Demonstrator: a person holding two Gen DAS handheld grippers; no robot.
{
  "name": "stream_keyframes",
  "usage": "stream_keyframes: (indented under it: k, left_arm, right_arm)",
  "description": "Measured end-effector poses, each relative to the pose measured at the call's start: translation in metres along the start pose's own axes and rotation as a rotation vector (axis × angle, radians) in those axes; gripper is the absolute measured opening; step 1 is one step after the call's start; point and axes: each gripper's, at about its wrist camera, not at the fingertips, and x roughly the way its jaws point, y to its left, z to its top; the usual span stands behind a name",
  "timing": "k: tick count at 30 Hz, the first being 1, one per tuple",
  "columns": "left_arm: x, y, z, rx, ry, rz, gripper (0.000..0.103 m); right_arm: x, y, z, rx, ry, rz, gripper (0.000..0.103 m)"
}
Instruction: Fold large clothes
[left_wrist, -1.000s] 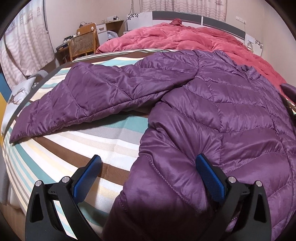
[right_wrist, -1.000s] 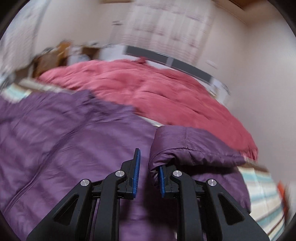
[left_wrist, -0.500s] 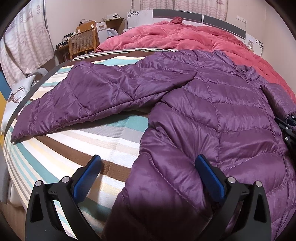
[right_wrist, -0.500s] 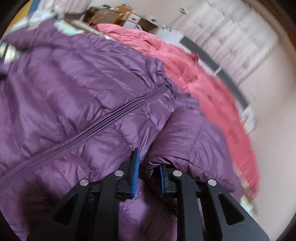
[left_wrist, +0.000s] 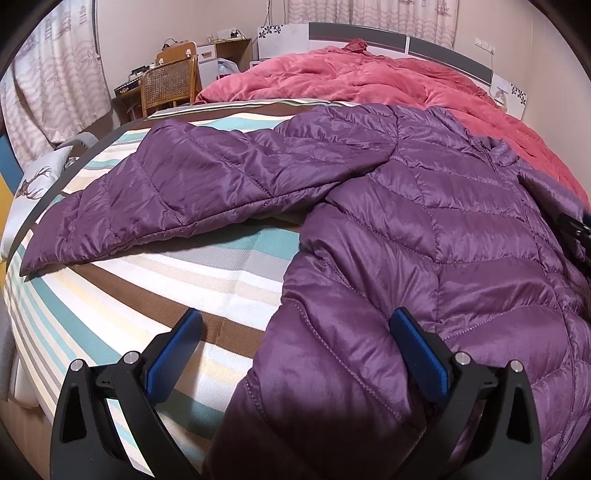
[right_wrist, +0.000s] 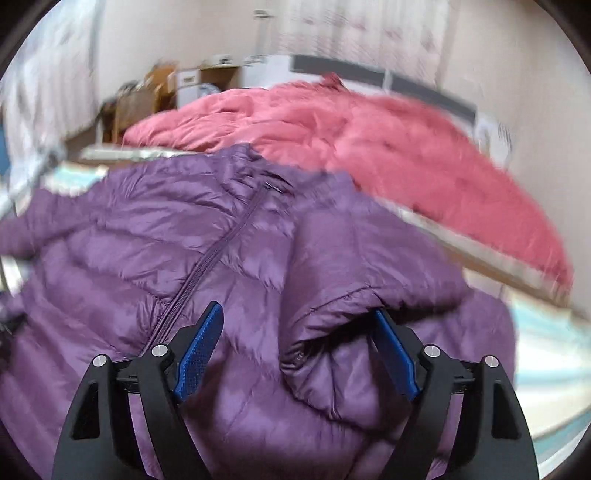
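A purple quilted puffer jacket (left_wrist: 461, 229) lies front up on the striped bed, its zipper (right_wrist: 218, 251) closed. One sleeve (left_wrist: 192, 184) stretches out to the left. The other sleeve (right_wrist: 354, 306) is folded over the jacket's front. My left gripper (left_wrist: 295, 343) is open, its jaws wide apart over the jacket's lower hem, holding nothing. My right gripper (right_wrist: 295, 343) is open over the folded sleeve's cuff, with the cuff lying loose between the jaws. The right gripper's tip shows at the right edge of the left wrist view (left_wrist: 576, 229).
A pink-red quilt (left_wrist: 388, 81) is heaped at the head of the bed, behind the jacket. The striped sheet (left_wrist: 155, 291) shows bare on the left. A wicker chair (left_wrist: 166, 88) and desk stand by the far wall. A deer-print cushion (left_wrist: 33, 181) lies off the left edge.
My right gripper carried the sleeve over the jacket's front, then opened and let the cuff go. The left gripper stayed open and barely moved.
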Motion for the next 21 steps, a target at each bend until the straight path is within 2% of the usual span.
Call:
stream_keyframes:
  k: [3, 5, 7, 8, 12, 16, 18, 21]
  left_arm:
    - [-0.003, 0.002, 0.000, -0.007, 0.004, -0.005, 0.101]
    - [-0.005, 0.002, 0.002, -0.008, 0.008, -0.007, 0.101]
    - [-0.009, 0.003, 0.005, -0.006, 0.007, -0.002, 0.101]
    - [-0.012, 0.003, 0.008, -0.006, 0.000, -0.001, 0.101]
    - [-0.020, -0.005, 0.028, 0.007, -0.031, -0.017, 0.101]
    - [-0.024, -0.034, 0.058, 0.046, -0.070, -0.063, 0.101]
    - [-0.021, -0.059, 0.075, 0.069, -0.084, -0.113, 0.101]
    - [-0.009, -0.094, 0.094, 0.090, -0.079, -0.167, 0.101]
  right_arm:
    - [-0.001, 0.042, 0.005, -0.290, -0.045, -0.058, 0.081]
    - [0.001, 0.085, -0.005, -0.544, -0.055, -0.081, 0.081]
    - [0.003, 0.107, -0.016, -0.679, -0.069, -0.117, 0.073]
    - [0.001, 0.109, -0.016, -0.689, -0.075, -0.121, 0.073]
    - [-0.004, 0.084, -0.010, -0.524, -0.015, -0.034, 0.073]
    - [-0.022, 0.032, -0.017, -0.240, 0.006, 0.041, 0.073]
    - [-0.030, 0.005, -0.023, -0.068, 0.005, 0.073, 0.073]
    - [-0.042, -0.062, -0.041, 0.290, -0.001, 0.077, 0.073]
